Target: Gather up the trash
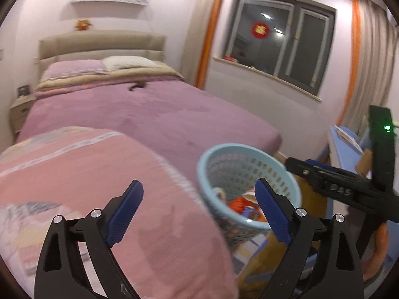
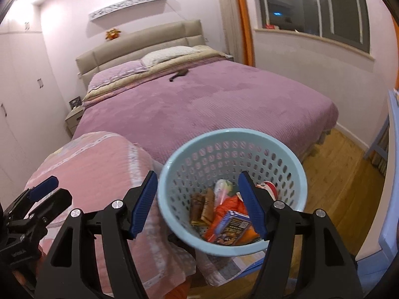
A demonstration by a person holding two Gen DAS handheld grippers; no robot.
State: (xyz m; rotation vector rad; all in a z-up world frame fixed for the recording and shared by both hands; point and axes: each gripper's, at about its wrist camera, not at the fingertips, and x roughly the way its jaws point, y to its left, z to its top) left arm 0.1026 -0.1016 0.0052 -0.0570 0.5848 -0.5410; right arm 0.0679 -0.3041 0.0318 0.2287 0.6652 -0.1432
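A light blue perforated basket [image 2: 232, 137] stands at the foot of the bed and also shows in the left wrist view [image 1: 219, 153]. It holds trash: an orange wrapper [image 2: 228, 206], a blue printed box [image 2: 233, 226] and brown packets [image 2: 202, 206]. My right gripper [image 2: 198, 204] is open and empty, its jaws straddling the basket's near left rim. My left gripper [image 1: 199, 211] is open and empty over the pink folded quilt [image 1: 87, 174], just left of the basket. A small dark item [image 2: 178, 74] lies on the purple bedspread near the pillows.
The bed [image 2: 199, 104] fills the middle, with a padded headboard [image 2: 139, 44]. A nightstand [image 2: 73, 118] and white wardrobe [image 2: 22, 87] are at the left. A blue desk [image 2: 391, 174] stands at the right over wooden floor [image 2: 334, 164]. A window [image 1: 281, 42] is in the right wall.
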